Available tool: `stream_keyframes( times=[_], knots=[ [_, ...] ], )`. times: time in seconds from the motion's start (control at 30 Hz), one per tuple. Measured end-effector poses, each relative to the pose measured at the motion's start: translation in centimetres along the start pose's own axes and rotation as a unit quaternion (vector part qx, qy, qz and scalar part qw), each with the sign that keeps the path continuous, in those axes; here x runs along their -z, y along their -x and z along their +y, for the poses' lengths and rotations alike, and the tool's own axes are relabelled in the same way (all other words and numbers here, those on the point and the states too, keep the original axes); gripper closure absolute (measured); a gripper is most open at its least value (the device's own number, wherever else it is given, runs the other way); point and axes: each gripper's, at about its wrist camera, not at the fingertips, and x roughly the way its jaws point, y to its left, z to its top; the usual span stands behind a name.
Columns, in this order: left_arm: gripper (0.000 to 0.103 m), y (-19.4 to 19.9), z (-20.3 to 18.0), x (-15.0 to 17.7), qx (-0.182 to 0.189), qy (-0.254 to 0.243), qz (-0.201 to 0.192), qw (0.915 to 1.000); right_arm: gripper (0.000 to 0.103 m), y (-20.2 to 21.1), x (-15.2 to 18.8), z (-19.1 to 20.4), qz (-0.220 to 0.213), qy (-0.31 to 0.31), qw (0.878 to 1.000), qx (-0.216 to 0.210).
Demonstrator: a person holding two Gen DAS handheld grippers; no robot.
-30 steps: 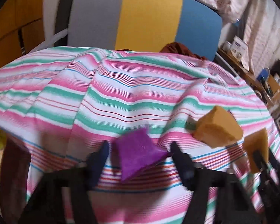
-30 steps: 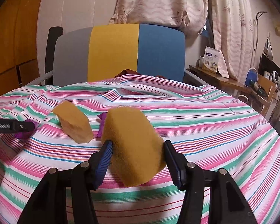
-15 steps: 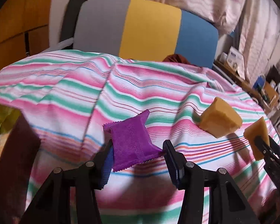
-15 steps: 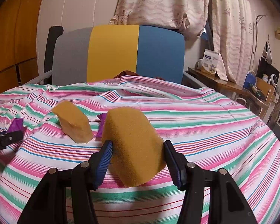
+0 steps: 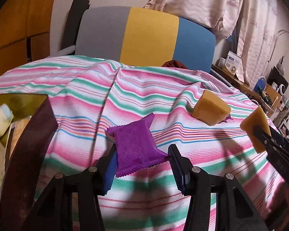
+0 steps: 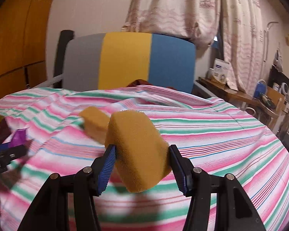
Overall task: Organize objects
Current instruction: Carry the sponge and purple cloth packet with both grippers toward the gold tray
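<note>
My left gripper [image 5: 142, 165] is clenched on a flat purple crinkle-edged sachet [image 5: 136, 150], lifted clear of the striped pink-and-green cloth [image 5: 86, 96] so it can travel toward the gold-lined container [image 5: 15, 100] at nine o'clock. My right gripper [image 6: 141, 165] grasps a mustard-yellow foam sponge [image 6: 136, 152] aloft, ready to follow. A second tan sponge block [image 5: 211, 110] waits on the cloth at two o'clock.

Surface covered by striped cloth [image 5: 82, 88], pink, green and white, wrinkled; one orange sponge block [image 5: 211, 110] is laid directly upon it.
</note>
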Motion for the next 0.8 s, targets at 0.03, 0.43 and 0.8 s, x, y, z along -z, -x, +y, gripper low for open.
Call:
stream_keyframes(
  times=[0.03,0.43,0.8],
  knots=[
    [0.051,0.0,0.1,0.1,0.0,0.002,0.002,1.0,0.046,0.3,0.1,0.5,0.002,0.002,1.0,-0.007],
    [0.051,2.1,0.8,1.2,0.013,0.02,-0.003,0.9997,0.046,1.4,2.0,7.9,0.05,-0.089,0.992,-0.075],
    [0.051,7.0,3.2,2.3,0.054,0.057,0.006,0.9969,0.046,2.1,2.1,9.0,0.031,-0.052,0.996,-0.058]
  ],
)
